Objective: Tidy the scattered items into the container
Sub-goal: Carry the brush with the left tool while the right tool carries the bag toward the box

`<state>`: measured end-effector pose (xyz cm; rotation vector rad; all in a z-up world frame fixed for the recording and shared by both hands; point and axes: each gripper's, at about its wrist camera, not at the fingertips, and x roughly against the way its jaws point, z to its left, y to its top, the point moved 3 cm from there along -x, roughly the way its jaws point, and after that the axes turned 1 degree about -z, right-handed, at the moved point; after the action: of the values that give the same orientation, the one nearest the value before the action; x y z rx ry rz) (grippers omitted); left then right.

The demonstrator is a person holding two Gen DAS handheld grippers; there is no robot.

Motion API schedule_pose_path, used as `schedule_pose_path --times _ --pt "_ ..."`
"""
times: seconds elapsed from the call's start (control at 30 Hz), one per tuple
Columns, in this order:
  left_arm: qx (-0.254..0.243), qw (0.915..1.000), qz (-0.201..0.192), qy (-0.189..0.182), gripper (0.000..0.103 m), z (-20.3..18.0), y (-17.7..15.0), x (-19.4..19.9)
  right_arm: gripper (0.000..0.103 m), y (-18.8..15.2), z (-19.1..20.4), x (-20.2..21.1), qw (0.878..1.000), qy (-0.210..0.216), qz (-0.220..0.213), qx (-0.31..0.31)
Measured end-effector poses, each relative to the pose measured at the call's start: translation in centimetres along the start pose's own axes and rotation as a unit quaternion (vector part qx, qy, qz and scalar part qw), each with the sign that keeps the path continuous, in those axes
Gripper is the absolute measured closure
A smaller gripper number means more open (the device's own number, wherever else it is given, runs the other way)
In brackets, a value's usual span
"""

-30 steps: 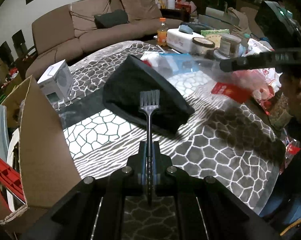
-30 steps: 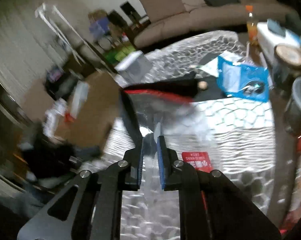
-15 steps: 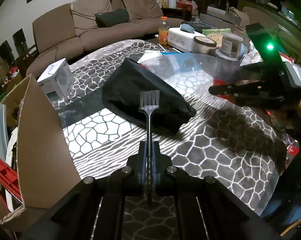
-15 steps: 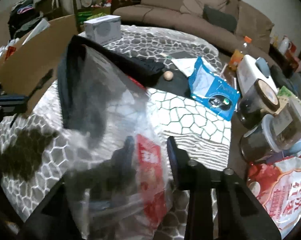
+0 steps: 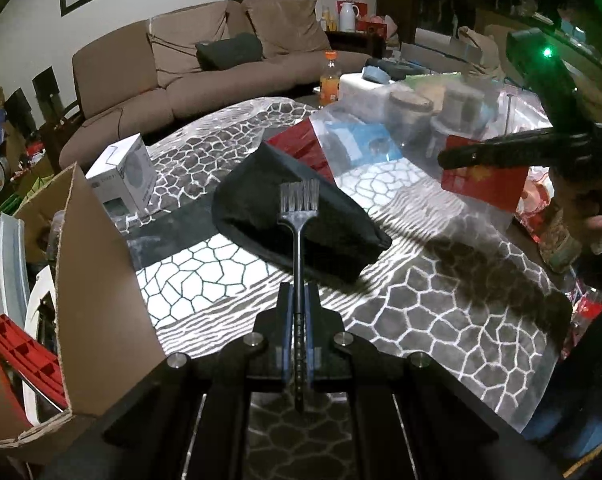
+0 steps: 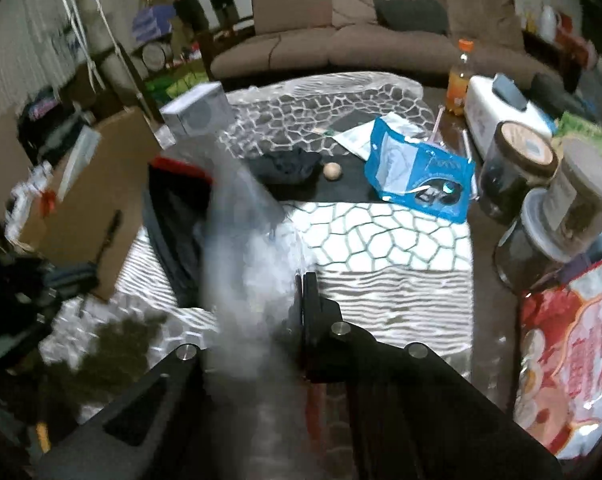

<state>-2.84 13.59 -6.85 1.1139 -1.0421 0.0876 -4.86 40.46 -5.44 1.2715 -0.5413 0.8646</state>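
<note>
- Left gripper pinches the thin metal handle of a small brush, bristles standing up just ahead of the fingertips.
- Right gripper has just been closing; its jaws are now pressed together on the edge of a clear plastic bag, whose film billows up and to the left of the fingers. A red card hangs inside the bag below that claw in the left wrist view.
- Directly beyond the brush lies a black pouch on the patterned cloth; whether its mouth is open cannot be told.
- Left of the left claw, close by, stands a cardboard box, probably the container.
- Further ahead of the right claw: a small wooden ball and a blue packet.
- To do this step well, I judge: keep the pinch on the film firm, lift the bag clear of the jars to the right, and carry it left to the box without letting the card slide out.
</note>
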Motion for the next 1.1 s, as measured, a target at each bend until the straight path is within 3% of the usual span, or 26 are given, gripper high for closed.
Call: schedule_pose_path --times 0.2,0.33,0.5,0.8,1.1 --pt "-0.003 0.9999 -0.012 0.003 0.098 -0.4 0.5 1.1 0.101 0.1 -0.9 1.7 0.998 0.041 -0.014 -0.055" --pt "-0.003 0.9997 -0.022 0.008 0.098 -0.8 1.0 2.0 0.102 1.0 -0.9 4.7 0.986 0.12 -0.062 -0.093" --pt "-0.003 0.9993 -0.035 0.014 0.098 -1.1 1.5 3.3 0.102 2.0 1.2 8.6 0.986 0.101 -0.12 -0.055" --pt "0.014 0.9971 -0.068 0.031 0.098 -1.1 2.8 6.2 0.102 2.8 6.9 11.5 0.988 0.002 -0.153 0.038" --pt "0.055 0.9901 -0.12 0.049 0.098 1.2 5.1 10.6 0.102 4.0 12.3 14.2 0.98 0.022 -0.187 0.061"
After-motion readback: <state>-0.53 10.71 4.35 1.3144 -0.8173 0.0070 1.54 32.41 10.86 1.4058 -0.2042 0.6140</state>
